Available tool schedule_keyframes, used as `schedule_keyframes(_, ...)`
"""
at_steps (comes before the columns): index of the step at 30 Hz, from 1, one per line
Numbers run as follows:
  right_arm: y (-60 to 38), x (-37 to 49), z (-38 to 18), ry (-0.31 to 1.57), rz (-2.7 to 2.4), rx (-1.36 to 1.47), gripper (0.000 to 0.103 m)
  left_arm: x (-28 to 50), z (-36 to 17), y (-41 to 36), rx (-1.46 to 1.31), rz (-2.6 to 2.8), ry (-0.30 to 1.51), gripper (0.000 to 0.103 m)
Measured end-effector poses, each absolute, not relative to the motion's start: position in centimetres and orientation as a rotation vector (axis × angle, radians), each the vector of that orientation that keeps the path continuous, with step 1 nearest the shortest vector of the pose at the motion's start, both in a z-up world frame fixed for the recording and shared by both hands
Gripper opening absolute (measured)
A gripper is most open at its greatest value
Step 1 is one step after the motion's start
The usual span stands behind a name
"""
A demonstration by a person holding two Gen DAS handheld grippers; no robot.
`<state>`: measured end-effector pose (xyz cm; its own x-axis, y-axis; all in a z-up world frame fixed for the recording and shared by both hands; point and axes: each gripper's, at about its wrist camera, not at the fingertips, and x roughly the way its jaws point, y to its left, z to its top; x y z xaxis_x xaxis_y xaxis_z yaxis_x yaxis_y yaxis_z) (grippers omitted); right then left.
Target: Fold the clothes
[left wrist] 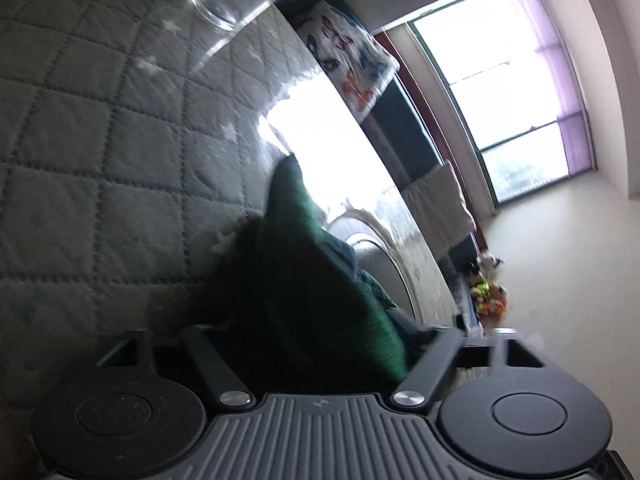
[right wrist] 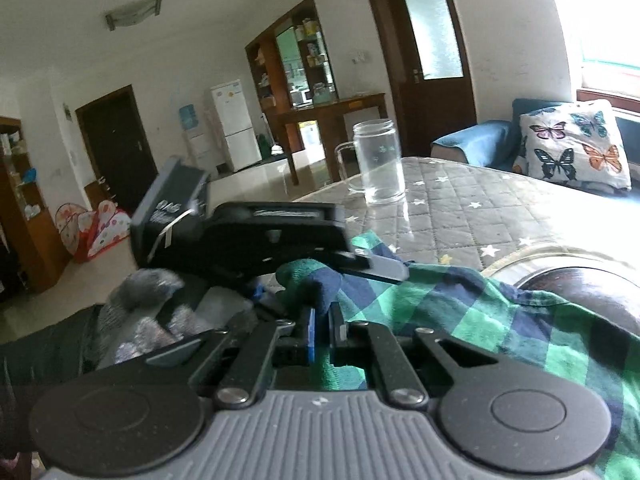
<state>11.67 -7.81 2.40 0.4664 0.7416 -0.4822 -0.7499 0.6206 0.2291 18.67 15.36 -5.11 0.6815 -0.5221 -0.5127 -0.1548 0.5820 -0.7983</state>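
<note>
Quilted tabletop (right wrist: 460,208) held plaid shirt (right wrist: 460,312); right gripper (right wrist: 324,326) clamped on it, left gripper (right wrist: 360,262) half apart w/ cloth between – tugging could tip glass mug (right wrist: 376,160)

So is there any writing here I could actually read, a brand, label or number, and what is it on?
No text is readable in either view.
White print on the dark label on the left gripper: too blurred.
Blue strip on top of the white fridge: too small.
Faint marks on the glass mug: cannot tell whether they are print or pattern.
</note>
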Motion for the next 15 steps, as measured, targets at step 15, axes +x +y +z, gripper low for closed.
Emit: schedule_keyframes(15, -12.4, 15.9, 0.7, 0.686, 0.750, 0.042, 0.044, 17.6, -7.4, 16.2, -0.905, -0.251, 0.840, 0.016)
